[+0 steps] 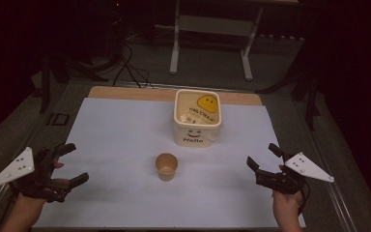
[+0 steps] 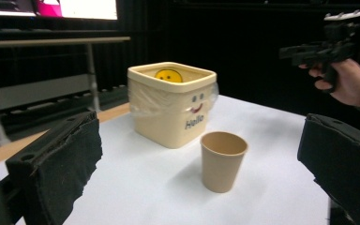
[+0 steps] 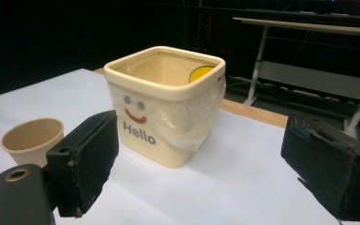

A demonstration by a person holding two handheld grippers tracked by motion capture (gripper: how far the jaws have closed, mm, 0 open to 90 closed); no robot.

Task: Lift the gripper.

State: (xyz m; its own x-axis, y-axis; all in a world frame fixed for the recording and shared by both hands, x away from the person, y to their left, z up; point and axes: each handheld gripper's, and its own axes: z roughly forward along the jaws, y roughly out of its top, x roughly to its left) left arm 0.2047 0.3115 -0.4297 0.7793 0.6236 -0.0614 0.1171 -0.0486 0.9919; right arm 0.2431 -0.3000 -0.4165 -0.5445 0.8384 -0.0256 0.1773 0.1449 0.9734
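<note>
A tan paper cup [image 1: 166, 166] [image 2: 222, 159] [image 3: 30, 139] stands upright on the white table sheet [image 1: 125, 145], near the middle. Behind it sits a cream square bin [image 1: 197, 117] [image 2: 171, 103] [image 3: 166, 103] with a smiley face, the word Hello and a clear plastic liner. My left gripper [image 1: 73, 164] [image 2: 201, 176] hovers at the sheet's left edge, open, nothing between its jaws. My right gripper [image 1: 262, 155] [image 3: 206, 168] is held at the right edge, open and empty as well. The right gripper [image 2: 304, 50] also appears far off in the left gripper view, in a hand.
The table's wooden back edge [image 1: 125, 92] runs behind the bin. A white desk frame [image 1: 212, 29] stands on the floor beyond, with cables [image 1: 125, 67] trailing to its left. The surroundings are dark.
</note>
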